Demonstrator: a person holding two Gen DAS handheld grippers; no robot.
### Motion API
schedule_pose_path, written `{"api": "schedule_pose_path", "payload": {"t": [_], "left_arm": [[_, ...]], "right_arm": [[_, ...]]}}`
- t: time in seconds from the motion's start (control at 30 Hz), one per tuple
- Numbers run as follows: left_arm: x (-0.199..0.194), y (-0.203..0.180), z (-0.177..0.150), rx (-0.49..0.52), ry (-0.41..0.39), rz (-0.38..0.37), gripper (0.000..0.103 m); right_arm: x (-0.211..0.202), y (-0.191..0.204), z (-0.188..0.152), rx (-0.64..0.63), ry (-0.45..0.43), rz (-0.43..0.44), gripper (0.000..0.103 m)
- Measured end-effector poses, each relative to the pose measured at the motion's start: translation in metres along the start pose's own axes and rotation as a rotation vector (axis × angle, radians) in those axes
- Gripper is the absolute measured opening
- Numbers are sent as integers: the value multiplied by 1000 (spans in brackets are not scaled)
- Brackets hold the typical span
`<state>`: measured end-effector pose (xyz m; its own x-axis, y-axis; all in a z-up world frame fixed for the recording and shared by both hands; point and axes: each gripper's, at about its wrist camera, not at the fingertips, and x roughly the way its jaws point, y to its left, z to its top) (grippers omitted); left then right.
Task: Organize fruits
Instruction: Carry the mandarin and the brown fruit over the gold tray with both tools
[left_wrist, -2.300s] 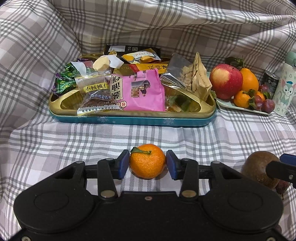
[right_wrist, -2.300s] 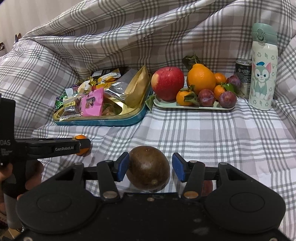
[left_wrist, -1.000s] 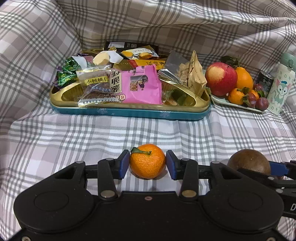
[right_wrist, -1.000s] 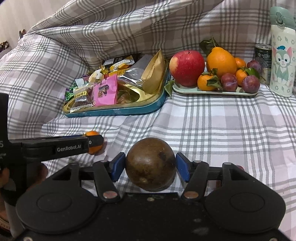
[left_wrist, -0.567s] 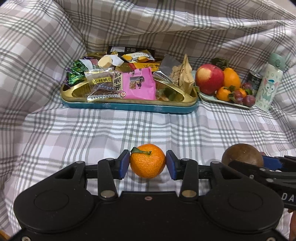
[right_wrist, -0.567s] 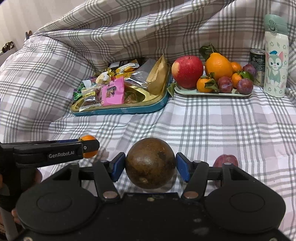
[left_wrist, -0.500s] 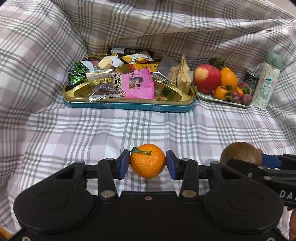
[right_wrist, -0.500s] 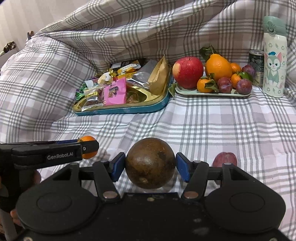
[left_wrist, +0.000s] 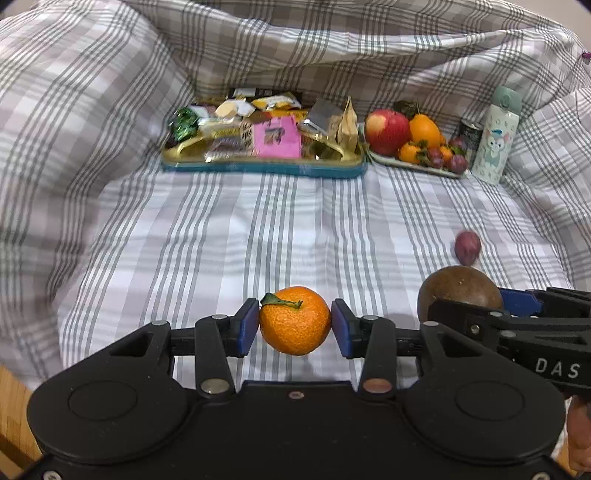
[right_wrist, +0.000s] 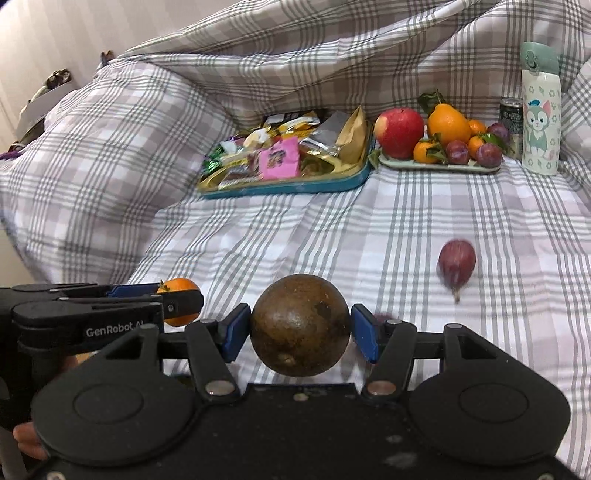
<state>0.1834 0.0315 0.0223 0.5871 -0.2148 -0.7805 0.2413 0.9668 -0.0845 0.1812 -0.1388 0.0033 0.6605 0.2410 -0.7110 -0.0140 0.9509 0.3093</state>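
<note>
1. The bed in front of me is covered by a grey-and-white plaid sheet, bunched up high at 12 o'clock and at 9 o'clock.
2. A gold tin tray with a blue rim, heaped with snack packets, lies on the sheet at 12 o'clock.
3. A pale fruit plate lies just beside the tray, at 1 o'clock.
4. A cartoon-cat bottle stands upright at 2 o'clock, a dark can just beside it.
5. A lone purple plum lies on bare sheet at 2 o'clock, near me.

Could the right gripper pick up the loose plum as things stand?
Probably not: the right gripper is shut on the brown fruit. The plum lies unobstructed on the cloth ahead.
</note>
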Motion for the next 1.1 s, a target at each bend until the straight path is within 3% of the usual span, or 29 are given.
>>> {"api": "schedule_pose_path", "payload": {"t": [0.57, 0.77, 1.1], "left_arm": [[-42, -2, -81, -48, 68, 4, 50], [-59, -10, -94, -54, 64, -28, 50], [-73, -42, -117, 20, 83, -98, 50]], "right_arm": [[-58, 18, -85, -35, 64, 23, 62], [-84, 18, -114, -53, 86, 36, 63], [-108, 14, -155, -62, 121, 26, 63]]}}
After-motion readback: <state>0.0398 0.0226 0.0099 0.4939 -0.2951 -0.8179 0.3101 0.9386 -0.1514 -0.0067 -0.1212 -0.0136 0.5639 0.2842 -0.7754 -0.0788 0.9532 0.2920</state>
